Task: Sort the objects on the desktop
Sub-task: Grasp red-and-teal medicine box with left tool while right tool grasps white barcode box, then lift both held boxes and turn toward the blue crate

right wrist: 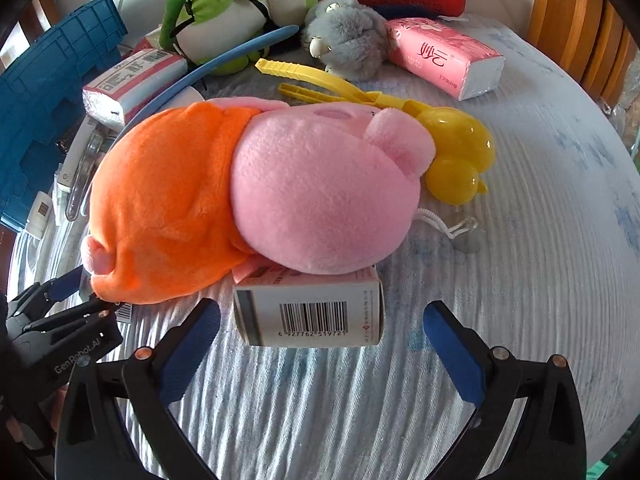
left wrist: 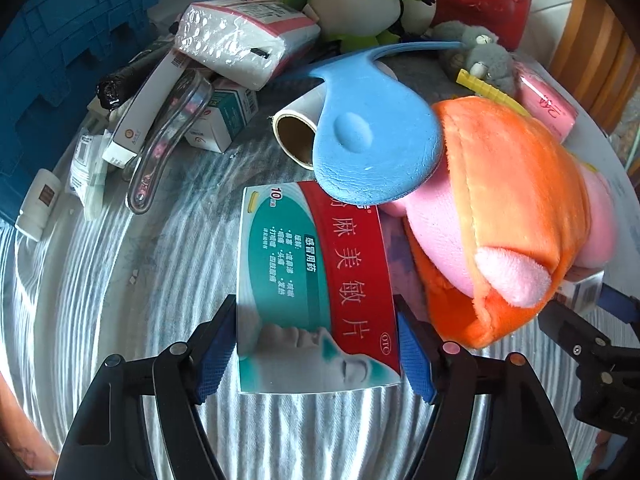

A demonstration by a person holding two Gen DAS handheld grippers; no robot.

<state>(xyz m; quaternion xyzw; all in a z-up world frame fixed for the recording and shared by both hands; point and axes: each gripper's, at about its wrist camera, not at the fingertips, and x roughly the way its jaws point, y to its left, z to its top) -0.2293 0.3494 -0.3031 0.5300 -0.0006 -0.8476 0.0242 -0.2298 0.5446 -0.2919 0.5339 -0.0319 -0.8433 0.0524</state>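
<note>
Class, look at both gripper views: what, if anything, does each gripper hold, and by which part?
The left gripper grips the red-and-teal medicine box by its two long side edges, near its lower end. The right gripper holds nothing; its jaws stand open around a barcoded box.

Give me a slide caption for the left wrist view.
Left claw clamps a medicine box beside an orange-pink plush on the cluttered table.
</note>
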